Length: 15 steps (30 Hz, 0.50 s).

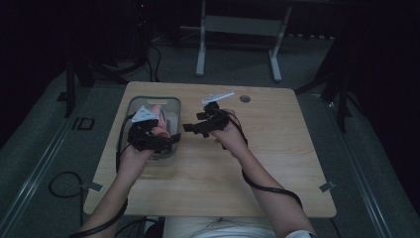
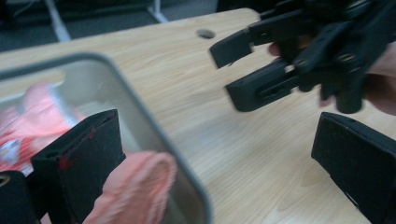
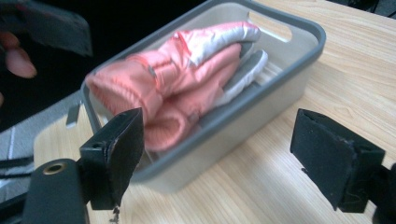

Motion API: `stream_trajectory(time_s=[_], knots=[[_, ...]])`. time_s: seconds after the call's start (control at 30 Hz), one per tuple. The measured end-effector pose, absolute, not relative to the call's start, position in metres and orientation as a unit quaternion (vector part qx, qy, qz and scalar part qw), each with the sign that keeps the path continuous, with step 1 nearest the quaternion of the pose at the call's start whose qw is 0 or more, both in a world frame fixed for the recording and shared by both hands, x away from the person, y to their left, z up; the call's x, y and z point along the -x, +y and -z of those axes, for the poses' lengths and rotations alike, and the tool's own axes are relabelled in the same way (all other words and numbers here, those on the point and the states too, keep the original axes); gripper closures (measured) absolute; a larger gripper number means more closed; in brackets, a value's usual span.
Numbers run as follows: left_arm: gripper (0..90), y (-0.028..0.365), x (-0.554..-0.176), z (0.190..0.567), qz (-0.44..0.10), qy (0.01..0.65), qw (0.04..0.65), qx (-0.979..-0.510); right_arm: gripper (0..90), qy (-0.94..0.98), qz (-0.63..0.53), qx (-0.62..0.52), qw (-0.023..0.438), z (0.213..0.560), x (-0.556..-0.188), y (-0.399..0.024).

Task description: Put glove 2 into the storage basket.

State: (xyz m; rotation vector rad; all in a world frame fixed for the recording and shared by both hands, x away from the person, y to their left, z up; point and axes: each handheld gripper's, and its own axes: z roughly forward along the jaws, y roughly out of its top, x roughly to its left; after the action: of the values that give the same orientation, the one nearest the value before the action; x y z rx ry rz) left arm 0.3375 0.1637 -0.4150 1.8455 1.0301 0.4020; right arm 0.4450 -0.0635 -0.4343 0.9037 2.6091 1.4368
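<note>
Looking good — pink jacket (image 3: 187, 70) sits folded in the grey bin (image 3: 299, 79), so both your tools (image 1: 168, 141) (image 1: 190, 128) gape wide, empty.

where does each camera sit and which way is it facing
High view: above the person's side, looking forward and down on the table; both forearms, left tool and right tool show.
Left gripper view: on the left tool, looking across the tub's rim at the right tool, open.
Right gripper view: on the right tool, facing the tub holding the pink jacket.
All share the tub and jacket.
</note>
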Motion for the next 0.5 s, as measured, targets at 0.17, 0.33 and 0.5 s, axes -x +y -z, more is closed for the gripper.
stream_trajectory(time_s=[0.17, 0.33, 0.5], knots=[[1.7, 0.149, -0.331, 0.415, -0.149, 0.396, 0.496, -0.759, 16.3, 0.845, -0.455, -0.278, 0.027, 0.442, -0.435, -0.079], [1.7, 0.132, -0.324, 0.417, -0.138, 0.368, 0.496, -0.774, 15.9, 0.848, -0.451, -0.277, 0.028, 0.451, -0.427, -0.093], [1.7, 0.114, -0.316, 0.419, -0.131, 0.343, 0.502, -0.783, 15.3, 0.850, -0.452, -0.266, 0.035, 0.456, -0.419, -0.107]])
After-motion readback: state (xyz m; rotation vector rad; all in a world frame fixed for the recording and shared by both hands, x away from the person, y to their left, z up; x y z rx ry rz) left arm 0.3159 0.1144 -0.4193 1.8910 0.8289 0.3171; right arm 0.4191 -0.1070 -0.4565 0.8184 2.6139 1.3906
